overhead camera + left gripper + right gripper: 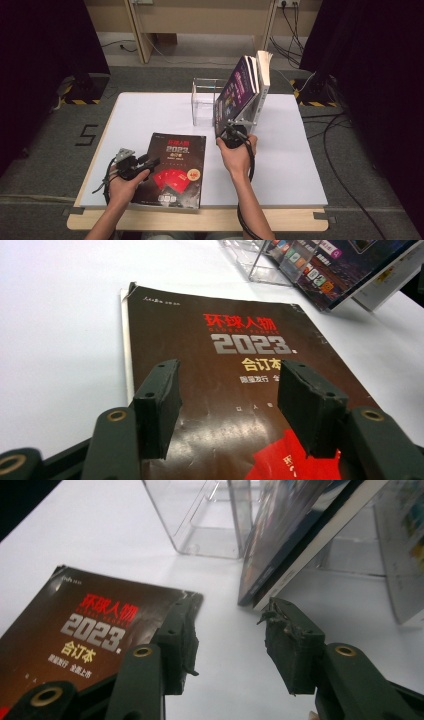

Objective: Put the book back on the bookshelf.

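A dark book (176, 167) with red and silver "2023" lettering lies flat on the white table (290, 160) at the front left. My left gripper (151, 163) hovers over its left edge. In the left gripper view its jaws stand open above the book's cover (235, 340), with the left gripper (227, 407) holding nothing. Several books (244, 85) lean in a clear acrylic stand (204, 102) at the back. My right gripper (230, 127) is open just in front of their lower corner. In the right gripper view, the leaning books (295, 535) rise beyond the empty right gripper (230, 640).
The stand's left compartment (200, 520) holds nothing. A white-edged book (263, 67) stands rightmost in the row. Black curtains flank the table on both sides, and cables (340, 165) run across the floor at the right. The table's wooden front edge (200, 220) lies near the forearms.
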A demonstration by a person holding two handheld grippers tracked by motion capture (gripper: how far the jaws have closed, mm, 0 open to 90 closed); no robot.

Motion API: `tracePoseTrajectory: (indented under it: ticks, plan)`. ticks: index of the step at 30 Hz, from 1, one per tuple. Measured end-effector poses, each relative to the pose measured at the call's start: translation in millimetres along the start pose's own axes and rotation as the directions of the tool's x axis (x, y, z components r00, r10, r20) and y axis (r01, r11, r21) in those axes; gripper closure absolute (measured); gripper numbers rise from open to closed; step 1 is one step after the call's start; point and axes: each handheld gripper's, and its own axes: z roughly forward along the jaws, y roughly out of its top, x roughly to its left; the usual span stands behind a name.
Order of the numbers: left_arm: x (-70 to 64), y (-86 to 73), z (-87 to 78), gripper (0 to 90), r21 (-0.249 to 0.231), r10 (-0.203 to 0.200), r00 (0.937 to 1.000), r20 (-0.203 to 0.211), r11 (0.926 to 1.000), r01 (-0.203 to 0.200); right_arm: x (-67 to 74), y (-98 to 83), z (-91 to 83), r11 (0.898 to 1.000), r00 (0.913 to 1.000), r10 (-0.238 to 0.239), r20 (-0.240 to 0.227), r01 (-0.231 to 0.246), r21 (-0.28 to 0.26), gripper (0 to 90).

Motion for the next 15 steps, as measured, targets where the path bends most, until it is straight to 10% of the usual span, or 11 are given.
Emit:
tracePoseTrajectory:
  ticks: [15]
  plan:
    - [13.8,1.8,3.9,41.0,0.047,-0.017,0.9976,-0.067,0.9987,0.020,15.7,-19.2,23.6,0.994,0.9981,-0.019,-0.059,0.026,0.110,61.0]
